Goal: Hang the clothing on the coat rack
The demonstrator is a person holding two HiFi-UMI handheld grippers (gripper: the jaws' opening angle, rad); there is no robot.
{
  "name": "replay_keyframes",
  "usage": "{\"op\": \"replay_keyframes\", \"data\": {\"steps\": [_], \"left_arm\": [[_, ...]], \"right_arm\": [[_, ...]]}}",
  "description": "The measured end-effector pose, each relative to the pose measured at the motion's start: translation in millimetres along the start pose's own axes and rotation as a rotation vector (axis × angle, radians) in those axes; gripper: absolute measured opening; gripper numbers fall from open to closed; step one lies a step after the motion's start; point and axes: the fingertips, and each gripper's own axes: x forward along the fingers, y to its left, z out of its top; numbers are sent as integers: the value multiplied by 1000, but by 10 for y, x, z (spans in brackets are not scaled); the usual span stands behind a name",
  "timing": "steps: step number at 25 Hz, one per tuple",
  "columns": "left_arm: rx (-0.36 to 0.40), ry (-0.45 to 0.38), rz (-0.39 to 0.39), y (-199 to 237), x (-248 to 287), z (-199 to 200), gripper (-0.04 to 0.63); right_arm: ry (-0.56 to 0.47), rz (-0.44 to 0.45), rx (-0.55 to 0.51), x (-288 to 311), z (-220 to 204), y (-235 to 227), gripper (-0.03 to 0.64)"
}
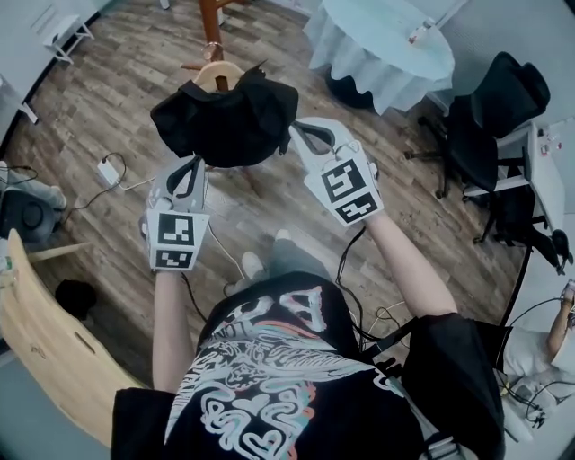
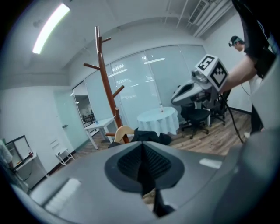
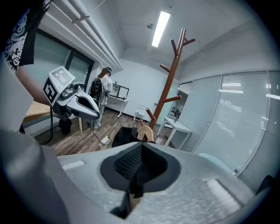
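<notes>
A black garment (image 1: 225,115) hangs over a pale wooden hanger (image 1: 218,74), held up in front of the reddish-brown coat rack (image 1: 211,27). My left gripper (image 1: 191,163) is shut on the garment's lower left edge. At its right edge my right gripper (image 1: 299,132) is shut on the cloth too. In the left gripper view dark cloth sits between the shut pads of the left gripper (image 2: 143,169); beyond them show the garment (image 2: 151,136), the hanger (image 2: 124,131) and the coat rack (image 2: 105,83). The right gripper (image 3: 134,177) likewise pinches dark cloth, with the garment (image 3: 124,136) and the coat rack (image 3: 168,85) ahead.
A round table with a pale cloth (image 1: 386,49) stands at the back right, black office chairs (image 1: 503,99) beside it. A wooden chair (image 1: 45,332) is at my left. Cables and a power adapter (image 1: 110,171) lie on the wood floor. A person (image 3: 103,87) stands at a far desk.
</notes>
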Motion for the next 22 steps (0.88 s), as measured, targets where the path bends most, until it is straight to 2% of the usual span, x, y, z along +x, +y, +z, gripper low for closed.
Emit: {"op": "replay_keyframes", "data": {"steps": [4,9,12,16,22], "left_arm": [[-69,-23,56,-3,-52,104,-11],[-149,-65,124,26,-208,316,-11],[-165,-99,165,63,-311,448,-11],[-161,-104,203,52,-377,514,-11],[-193,-132,232,33,-405,572,-11]], "right_arm": [[-51,22,-34,-55,78,-43,-2],[-63,61,-36,-148,135,-91,-2],[-96,65,-64,-221,238,-84,-2],[-120,86,-84,-227,345,-70,-2],[-135,96,-108,-281,354,-33,-2]]}}
